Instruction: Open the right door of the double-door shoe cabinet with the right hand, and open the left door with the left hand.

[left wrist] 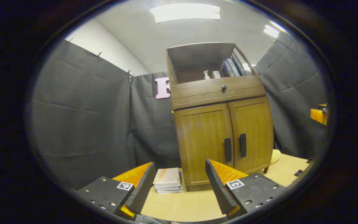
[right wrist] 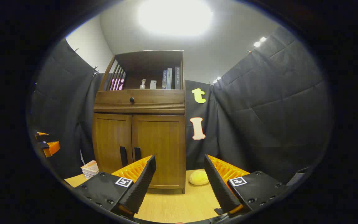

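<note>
Two doors, both closed, face the person across the desk [left wrist: 179, 205]: the left door [left wrist: 205, 143] and the right door [left wrist: 253, 133] of the wooden shoe cabinet [left wrist: 219, 93], which stands at the far side of the desk against the black cloth wall. Each door carries a dark vertical pull at the centre seam, the left handle [left wrist: 227, 149] just beside the right handle [left wrist: 243, 145], with only the seam between them.

The left tongs [left wrist: 179, 183] are spread apart and hold nothing, hovering near the desk and well short of the cabinet. The right tongs [right wrist: 179, 183] are likewise spread and empty, pointing a little to the right of the right door. From that side the right tongs' own camera shows the left tongs off at the left edge.

Neither door is started, by my reading. To do it well, the right tongs should swing left and line up square on the right handle, close on it across its narrow width, then pull in an arc about the outer hinge, not straight back. The pulls sit so close that a wide approach could catch both.

A stack of books [left wrist: 168, 180] lies left of the cabinet base, a yellow soft thing [right wrist: 199, 178] right of it. The book spines on the top shelf are too small to read
</note>
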Demonstrator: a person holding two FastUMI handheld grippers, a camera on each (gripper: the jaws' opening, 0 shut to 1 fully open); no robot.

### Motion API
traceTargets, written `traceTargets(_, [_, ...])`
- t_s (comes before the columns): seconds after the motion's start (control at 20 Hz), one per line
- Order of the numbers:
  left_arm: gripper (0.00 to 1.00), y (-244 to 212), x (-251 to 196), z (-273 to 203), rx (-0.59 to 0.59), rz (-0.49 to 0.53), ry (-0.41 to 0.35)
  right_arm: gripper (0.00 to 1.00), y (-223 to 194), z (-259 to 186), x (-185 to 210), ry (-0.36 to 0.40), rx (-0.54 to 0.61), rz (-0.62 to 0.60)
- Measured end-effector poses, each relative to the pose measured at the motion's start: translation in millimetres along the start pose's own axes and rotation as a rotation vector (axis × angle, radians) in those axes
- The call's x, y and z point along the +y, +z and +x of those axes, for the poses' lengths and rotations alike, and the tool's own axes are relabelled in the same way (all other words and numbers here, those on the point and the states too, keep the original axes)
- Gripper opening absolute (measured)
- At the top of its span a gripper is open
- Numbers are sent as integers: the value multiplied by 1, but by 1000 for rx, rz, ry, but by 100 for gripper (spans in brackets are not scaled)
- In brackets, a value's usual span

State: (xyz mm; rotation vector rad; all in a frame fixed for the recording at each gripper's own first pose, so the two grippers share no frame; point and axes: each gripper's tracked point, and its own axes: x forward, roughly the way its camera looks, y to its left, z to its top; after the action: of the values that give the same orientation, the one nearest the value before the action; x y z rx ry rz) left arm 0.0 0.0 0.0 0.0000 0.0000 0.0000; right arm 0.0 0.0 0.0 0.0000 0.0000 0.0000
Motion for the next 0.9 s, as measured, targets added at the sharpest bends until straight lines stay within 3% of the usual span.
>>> traceTargets(0.05, [94,-1,0,0,1,-4,-3,97,0,-1,-1,-3,-1,0])
traceTargets(0.1, [94,-2,1,1,4,-8,-5,92,0,-2,-1,-6,-1,0])
traceTargets(0.3, [94,-6,1,0,8,-18,-5,92,-2,-2,-3,-18,4,4])
traceTargets(0.35, [94,-6,1,0,9,-18,-6,97,-3,-2,-3,-19,6,5])
traceTargets(0.4, [94,-7,0,1,11,-19,-7,92,-3,-1,-3,-20,8,4])
traceTargets(0.45, [94,-8,-1,0,12,-23,-9,97,-4,-1,-4,-23,9,2])
traceTargets(0.75, [94,-9,-1,3,13,-26,-12,97,-6,8,2,-12,14,16])
traceTargets(0.8, [94,-8,0,2,12,-25,-11,92,-6,10,5,-7,17,24])
traceTargets(0.9, [94,-9,2,2,9,-21,-7,92,-7,19,12,4,20,41])
